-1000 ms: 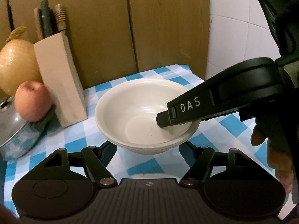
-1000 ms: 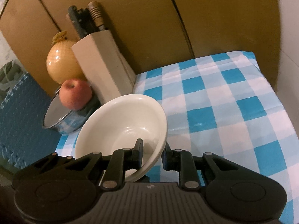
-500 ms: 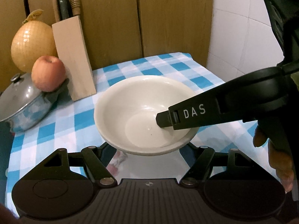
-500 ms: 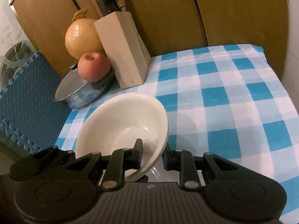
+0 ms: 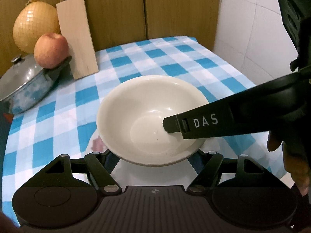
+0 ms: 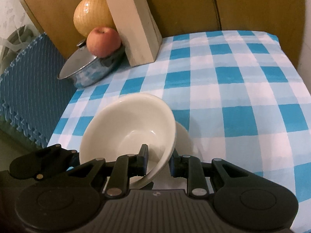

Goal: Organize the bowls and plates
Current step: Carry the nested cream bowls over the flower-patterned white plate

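Carrying the bowl (image 6: 128,132) above a plate (image 6: 184,137), right fingers (image 6: 143,155) clamped on its rim; left fingers (image 5: 93,163) apart; next I lower it.

Bowl (image 5: 149,116) cream-white, plain, w/ a tiny dark speck near its base. Tablecloth (image 5: 175,62) blue & white check, w/ pale-blue squares betw. Knife block (image 5: 77,38) light wood; cabinet doors (image 5: 175,9) behind it brown wood. Apple (image 5: 51,50) pinkish-red w/ yellow. Pomelo (image 5: 35,27) yellow, in fine netting. Pot (image 6: 87,71) steel-grey lid, mottled blue-white side. Foam mat (image 6: 29,89) blue, ribbed. Wall tiles (image 5: 252,29) white. Right gripper (image 6: 158,161) black, w/ white "DAS" lettering.
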{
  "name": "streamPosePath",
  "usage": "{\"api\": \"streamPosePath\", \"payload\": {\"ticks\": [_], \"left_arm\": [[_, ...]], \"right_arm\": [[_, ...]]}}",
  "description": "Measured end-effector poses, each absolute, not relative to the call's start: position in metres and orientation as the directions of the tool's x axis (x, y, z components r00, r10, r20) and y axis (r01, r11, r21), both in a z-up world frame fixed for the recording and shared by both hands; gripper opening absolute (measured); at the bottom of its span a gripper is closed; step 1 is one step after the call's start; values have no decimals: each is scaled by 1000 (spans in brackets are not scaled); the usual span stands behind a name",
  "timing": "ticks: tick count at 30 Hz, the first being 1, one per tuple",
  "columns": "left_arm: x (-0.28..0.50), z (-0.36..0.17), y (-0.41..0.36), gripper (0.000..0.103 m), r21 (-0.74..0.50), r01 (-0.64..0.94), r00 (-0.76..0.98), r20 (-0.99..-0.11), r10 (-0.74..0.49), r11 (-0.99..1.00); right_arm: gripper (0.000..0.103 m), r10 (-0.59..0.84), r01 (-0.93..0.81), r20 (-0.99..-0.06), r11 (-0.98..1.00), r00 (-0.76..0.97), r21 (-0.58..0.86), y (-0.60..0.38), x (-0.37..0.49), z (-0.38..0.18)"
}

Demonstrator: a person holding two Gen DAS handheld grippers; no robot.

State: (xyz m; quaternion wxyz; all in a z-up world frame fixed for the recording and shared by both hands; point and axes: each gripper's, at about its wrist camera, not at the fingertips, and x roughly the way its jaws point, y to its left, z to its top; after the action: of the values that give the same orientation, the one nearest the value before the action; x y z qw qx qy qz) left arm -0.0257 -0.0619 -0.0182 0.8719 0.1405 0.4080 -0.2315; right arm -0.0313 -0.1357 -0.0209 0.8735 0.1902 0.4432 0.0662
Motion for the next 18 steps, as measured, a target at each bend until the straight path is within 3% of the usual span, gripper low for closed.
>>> {"api": "streamPosePath", "payload": {"ticks": [18], "left_arm": [[-34,-22,-56,79,48,506,536,-800,-271,861]], "right_arm": [[21,290,38,-770,926,568,377,-124,-36,-26]]}}
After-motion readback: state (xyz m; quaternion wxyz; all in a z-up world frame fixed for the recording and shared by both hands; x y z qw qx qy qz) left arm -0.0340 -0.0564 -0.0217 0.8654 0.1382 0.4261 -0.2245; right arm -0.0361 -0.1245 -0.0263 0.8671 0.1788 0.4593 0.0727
